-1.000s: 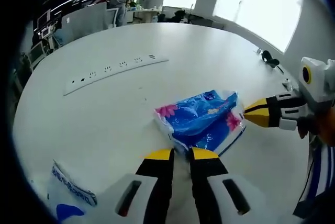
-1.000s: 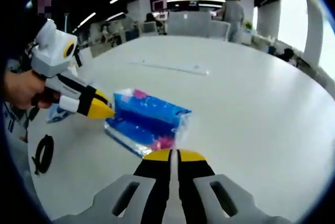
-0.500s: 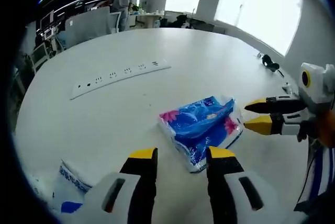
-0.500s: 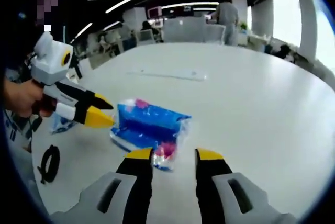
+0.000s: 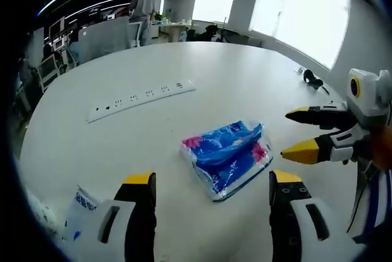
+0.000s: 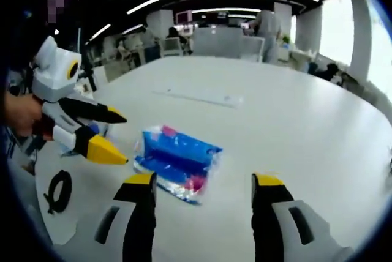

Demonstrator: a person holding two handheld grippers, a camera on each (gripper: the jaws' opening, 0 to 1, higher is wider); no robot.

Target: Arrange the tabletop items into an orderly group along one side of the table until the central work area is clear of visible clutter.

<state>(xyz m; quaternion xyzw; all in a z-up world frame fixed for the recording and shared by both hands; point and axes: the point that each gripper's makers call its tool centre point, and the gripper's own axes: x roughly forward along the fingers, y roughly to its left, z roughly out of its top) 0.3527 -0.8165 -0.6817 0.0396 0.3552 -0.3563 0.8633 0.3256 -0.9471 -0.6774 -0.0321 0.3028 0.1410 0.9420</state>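
I am holding both grippers released over the bench (image 5: 257, 84), with nothing between either pair of fingers. The left gripper (image 5: 212, 183) is spreading its yellow-tipped fingers wide, and the blue pack (image 5: 227, 157) is lying flat just ahead of them, a little toward the right finger. The right gripper (image 6: 205, 183) is doing the same from the other side, the pack (image 6: 176, 161) sitting just ahead of and toward its left finger. In the left gripper view the right gripper (image 5: 301, 132) is hanging beside the pack's far end, apart from it; in the right gripper view the left gripper (image 6: 111, 136) is pointing at the pack's near end without touching. A power strip (image 5: 142, 95) is lying well beyond the pack, a white packet (image 5: 79, 210) is sitting beside my left finger, and a black cable coil (image 6: 56, 183) is lying outside the left finger in the right gripper view. I am judging the pack to be the thing to shift sideward. Its wrapper looks thin and slack, so fingers closing on a loose fold could tear or slip, and two grippers converging this near could knock each other. Sliding it could also sweep the packet along.
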